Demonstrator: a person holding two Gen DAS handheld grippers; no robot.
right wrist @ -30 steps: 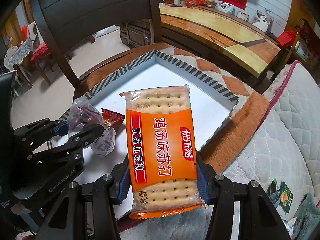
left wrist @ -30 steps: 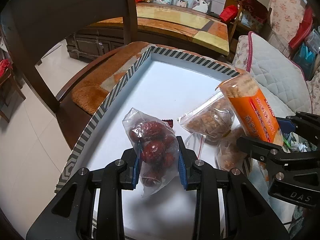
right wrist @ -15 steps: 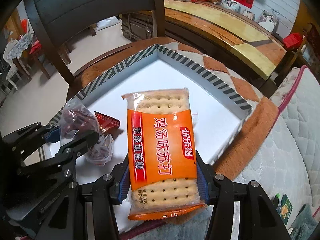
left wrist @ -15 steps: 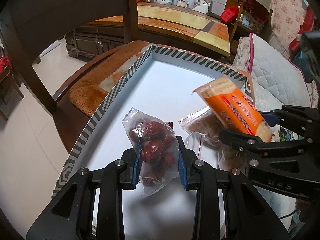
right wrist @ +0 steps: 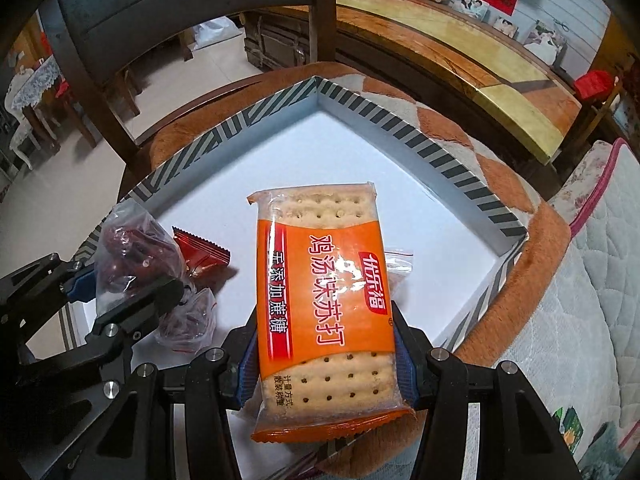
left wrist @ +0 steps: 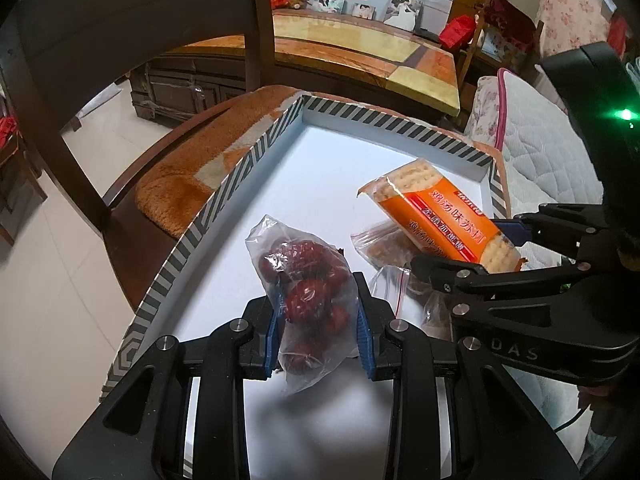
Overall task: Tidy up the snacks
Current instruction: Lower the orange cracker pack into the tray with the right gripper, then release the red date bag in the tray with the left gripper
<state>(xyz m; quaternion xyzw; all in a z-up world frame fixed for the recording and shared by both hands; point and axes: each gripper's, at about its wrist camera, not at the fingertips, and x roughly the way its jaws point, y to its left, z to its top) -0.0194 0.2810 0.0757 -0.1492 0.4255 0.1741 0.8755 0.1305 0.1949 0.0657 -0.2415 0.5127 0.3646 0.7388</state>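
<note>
We clamp the bag of red dates (left wrist: 308, 292) between our left gripper (left wrist: 318, 334) pads; right gripper (right wrist: 326, 364) squeezes the cracker pack (right wrist: 326, 300). Both hang over the striped tray (left wrist: 224, 196), which holds a red candy wrapper (right wrist: 200, 252) and zip bags (left wrist: 384, 240).

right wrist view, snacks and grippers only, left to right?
left gripper → bag of red dates → small red wrapper → orange cracker pack, pinched in the right gripper.

Far half of tray (left wrist: 340, 184) floor bare; near half crowded: nut bags (left wrist: 384, 240), red candy (right wrist: 202, 252).
</note>
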